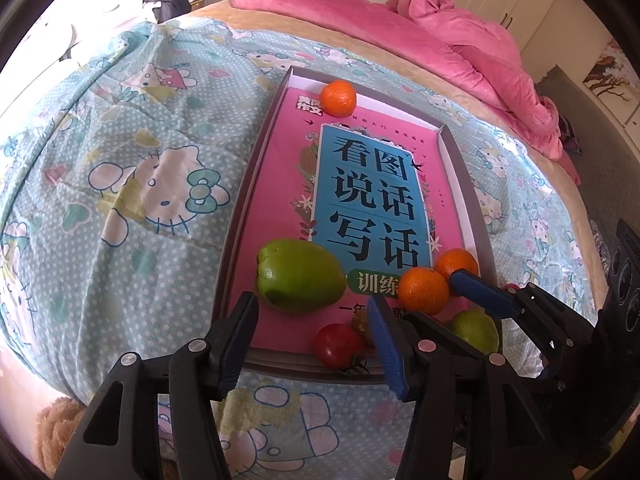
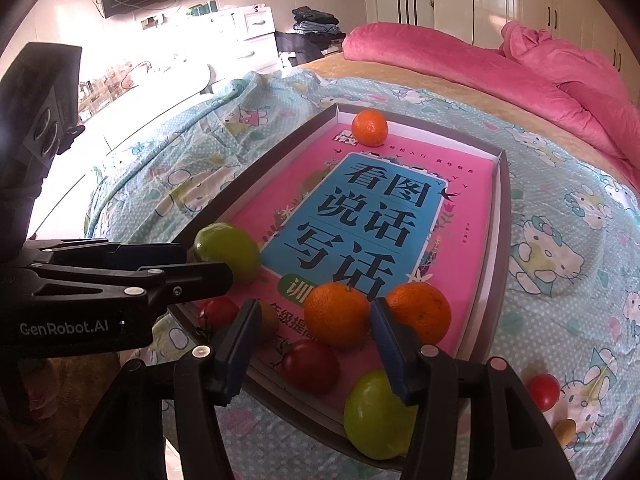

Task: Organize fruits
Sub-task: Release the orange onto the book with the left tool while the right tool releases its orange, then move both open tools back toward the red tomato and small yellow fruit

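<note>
**Fruit tray on bed: both grippers spread, nothing held**

**Left wrist view**
- The grey tray [image 1: 466, 178] lies on the bed, on a cartoon-print quilt [image 1: 120, 160]. A pink book [image 1: 280, 200] covers most of the tray floor.
- The quilt to the left of the tray is bare, which leaves free room along that edge. A pink blanket [image 1: 480, 52] is heaped beyond the far edge.
- The left gripper [image 1: 312, 344] is spread above the near tray rim. No fruit sits between its fingers.
- A large green fruit [image 1: 300, 276] lies on the book just beyond the left finger. A red tomato [image 1: 338, 344] rests at the near rim.
- One orange [image 1: 339, 98] sits alone at the far end of the tray. Two more oranges [image 1: 424, 290] lie touching at the near right corner.
- The right gripper [image 1: 436, 302] enters from the right. It is spread, with the nearer orange between its blue pads

**Right wrist view**
- The right gripper [image 2: 310, 348] is spread over the near tray rim. The left orange of the pair [image 2: 336, 314] lies beyond its fingertips; whether a pad touches it cannot be told.
- A second tomato [image 2: 310, 366] and a green apple [image 2: 378, 416] lie at the near rim.
- Outside the tray, on the quilt to the right, lie a third tomato [image 2: 542, 392] and a small tan fruit [image 2: 565, 432].
- The left gripper [image 2: 208, 264] reaches in from the left, beside the large green fruit [image 2: 228, 252]
</note>
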Demonstrator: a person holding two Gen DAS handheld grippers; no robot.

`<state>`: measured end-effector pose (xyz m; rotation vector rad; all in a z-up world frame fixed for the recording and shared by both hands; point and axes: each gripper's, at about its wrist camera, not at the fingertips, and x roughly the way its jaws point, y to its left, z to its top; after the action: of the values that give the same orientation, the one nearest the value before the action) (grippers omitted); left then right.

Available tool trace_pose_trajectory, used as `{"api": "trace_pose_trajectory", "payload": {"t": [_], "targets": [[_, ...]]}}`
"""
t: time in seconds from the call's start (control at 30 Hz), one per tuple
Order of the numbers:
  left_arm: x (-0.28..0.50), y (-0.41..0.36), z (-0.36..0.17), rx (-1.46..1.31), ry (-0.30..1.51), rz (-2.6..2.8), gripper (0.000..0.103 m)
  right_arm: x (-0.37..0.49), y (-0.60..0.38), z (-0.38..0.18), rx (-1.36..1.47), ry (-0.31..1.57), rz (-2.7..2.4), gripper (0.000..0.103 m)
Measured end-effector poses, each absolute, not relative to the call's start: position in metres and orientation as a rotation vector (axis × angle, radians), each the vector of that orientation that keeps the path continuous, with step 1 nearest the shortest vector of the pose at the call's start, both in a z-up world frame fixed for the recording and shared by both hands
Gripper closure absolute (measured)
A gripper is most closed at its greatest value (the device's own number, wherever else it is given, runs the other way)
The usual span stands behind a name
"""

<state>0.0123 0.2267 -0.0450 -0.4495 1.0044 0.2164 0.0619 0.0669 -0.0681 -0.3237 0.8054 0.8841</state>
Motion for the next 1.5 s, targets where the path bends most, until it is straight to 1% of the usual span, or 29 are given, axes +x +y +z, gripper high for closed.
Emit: {"api": "trace_pose_trajectory", "payload": {"t": [0.07,0.17,0.37,0.43,0.5,0.6,0.73,0.8,0.87,1.27,1.5], "targets": [[0.012,0.227,-0.044,-0.450,1.001,0.220,0.044,0.061,0.065,-0.066,-0.319,0.799,0.884,0.047],[0.011,0.227,-0.043,-0.453,0.999,0.220,0.039,0.061,0.062,-0.064,-0.311,0.792,0.882,0.047],[0.011,0.224,-0.039,-0.453,0.993,0.222,0.036,0.063,0.054,-0.059,-0.295,0.785,0.875,0.047],[0.012,0.224,-0.038,-0.454,0.993,0.225,0.031,0.064,0.052,-0.057,-0.290,0.780,0.874,0.047],[0.012,0.223,-0.036,-0.459,0.990,0.225,0.030,0.064,0.049,-0.055,-0.285,0.772,0.871,0.043],[0.012,0.222,-0.034,-0.456,0.987,0.225,0.029,0.063,0.043,-0.051,-0.274,0.756,0.869,0.041],[0.013,0.216,-0.028,-0.443,0.980,0.218,0.028,0.061,0.035,-0.044,-0.257,0.736,0.868,0.039],[0.013,0.213,-0.025,-0.439,0.975,0.210,0.028,0.061,0.031,-0.042,-0.245,0.728,0.866,0.033],[0.013,0.210,-0.022,-0.431,0.971,0.206,0.028,0.061,0.026,-0.039,-0.232,0.720,0.860,0.030],[0.016,0.184,-0.003,-0.394,0.950,0.156,0.028,0.066,-0.018,-0.023,-0.162,0.694,0.801,0.030],[0.028,0.147,0.003,-0.334,0.964,0.094,0.028,0.078,-0.066,-0.028,-0.131,0.715,0.709,0.030]]}}
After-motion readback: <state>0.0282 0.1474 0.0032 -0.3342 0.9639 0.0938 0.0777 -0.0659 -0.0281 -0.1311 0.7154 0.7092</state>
